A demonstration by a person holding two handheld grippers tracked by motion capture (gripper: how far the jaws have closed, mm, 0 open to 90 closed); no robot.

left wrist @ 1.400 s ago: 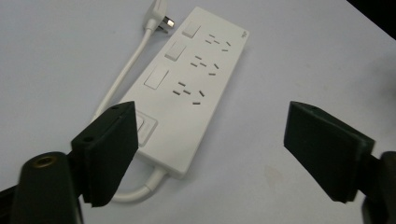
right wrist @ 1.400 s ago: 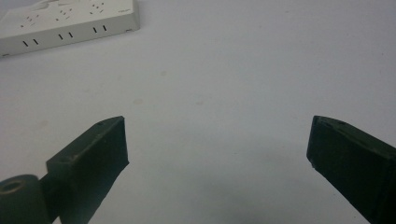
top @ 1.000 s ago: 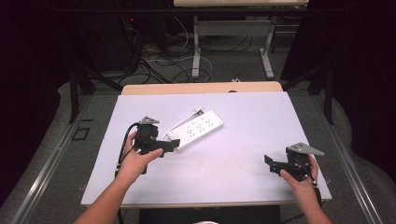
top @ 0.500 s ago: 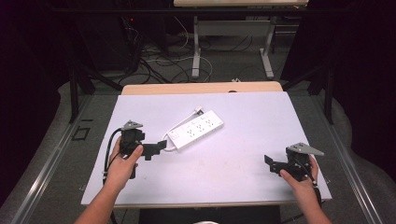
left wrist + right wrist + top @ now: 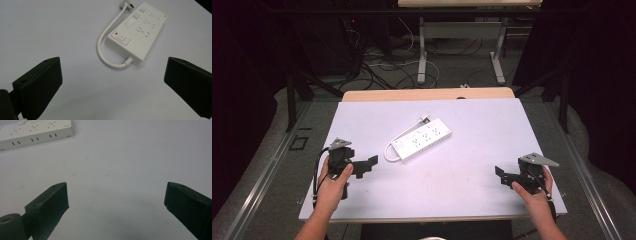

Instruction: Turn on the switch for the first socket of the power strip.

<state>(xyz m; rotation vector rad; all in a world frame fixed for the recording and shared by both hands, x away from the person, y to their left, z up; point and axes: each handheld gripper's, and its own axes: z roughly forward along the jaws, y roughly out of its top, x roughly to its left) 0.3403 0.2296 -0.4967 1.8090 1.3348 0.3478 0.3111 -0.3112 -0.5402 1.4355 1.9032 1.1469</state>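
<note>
A white power strip (image 5: 421, 140) lies slantwise in the middle of the white table (image 5: 482, 135), its short cord (image 5: 388, 150) looped along its left side and ending in a plug (image 5: 425, 118). My left gripper (image 5: 366, 166) is held at the near left, open, pointing at the strip and apart from it. In the left gripper view the strip (image 5: 137, 32), with its switch and red light, lies beyond my open left gripper (image 5: 112, 72). My right gripper (image 5: 503, 176) rests at the near right, open and holding nothing. In the right gripper view, a corner of the strip (image 5: 37, 132) is far beyond my right gripper (image 5: 116, 195).
A wooden tabletop edge (image 5: 427, 94) runs behind the white table. Beyond it are cables on the floor (image 5: 387, 65) and the metal legs of another table (image 5: 422, 50). Dark curtains close both sides.
My left gripper has drawn back from beside the power strip, leftward and toward the near edge. The right gripper and the strip have stayed put.
</note>
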